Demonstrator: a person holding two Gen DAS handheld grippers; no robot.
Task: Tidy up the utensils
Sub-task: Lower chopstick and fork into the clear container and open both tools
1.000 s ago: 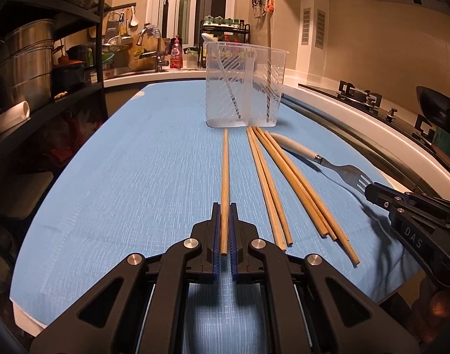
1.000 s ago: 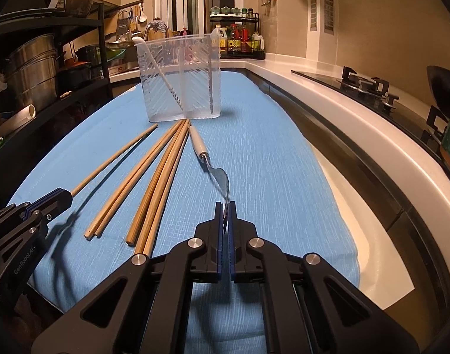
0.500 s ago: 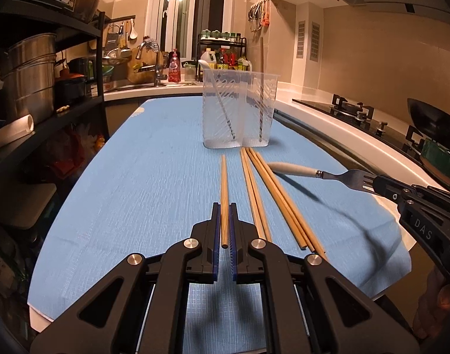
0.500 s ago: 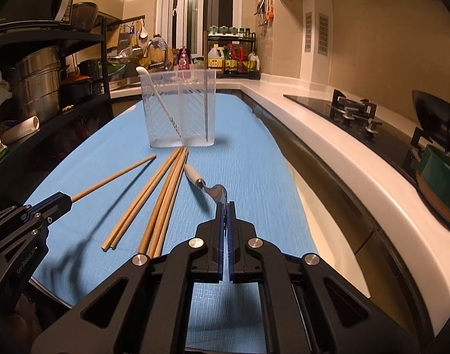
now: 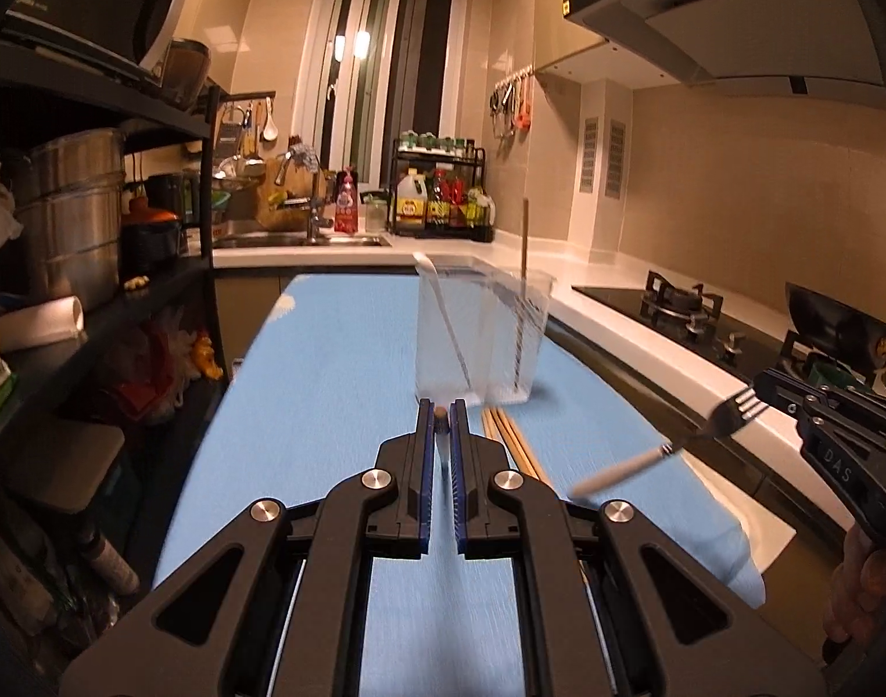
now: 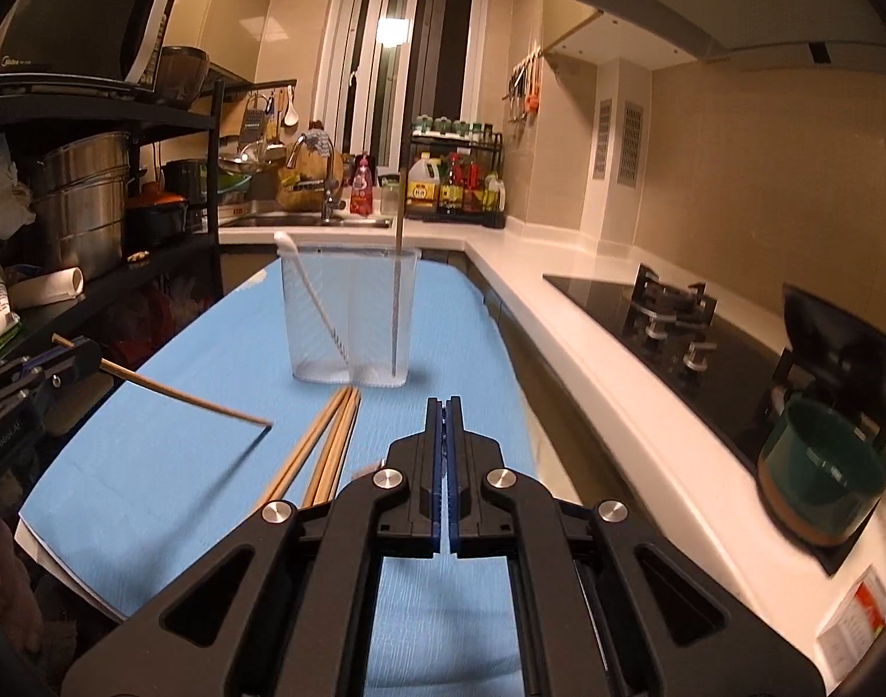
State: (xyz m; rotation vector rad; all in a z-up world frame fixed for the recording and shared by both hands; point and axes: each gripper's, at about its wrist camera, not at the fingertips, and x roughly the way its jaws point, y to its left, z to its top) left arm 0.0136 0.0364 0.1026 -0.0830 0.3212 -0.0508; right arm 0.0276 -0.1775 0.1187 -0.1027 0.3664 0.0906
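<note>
A clear plastic utensil holder [image 5: 482, 337] [image 6: 350, 319] stands on the blue cloth and holds a white-handled utensil and one upright chopstick. My left gripper [image 5: 441, 406] is shut on a wooden chopstick [image 6: 187, 399], lifted off the cloth with its far tip angled down. My right gripper [image 6: 446, 403] is shut on a white-handled fork [image 5: 669, 450], held in the air by its tines with the handle hanging down to the left. Several chopsticks [image 6: 326, 447] [image 5: 509, 435] lie on the cloth in front of the holder.
A black shelf rack [image 5: 82, 267] with steel pots stands at the left. A white counter with a gas hob [image 6: 669, 313] and a green pot [image 6: 820, 464] runs along the right. A sink and bottles [image 5: 437, 203] are at the back.
Both grippers have risen well above the cloth. The left one has lifted its chopstick and the right one has lifted the fork clear of the table.
</note>
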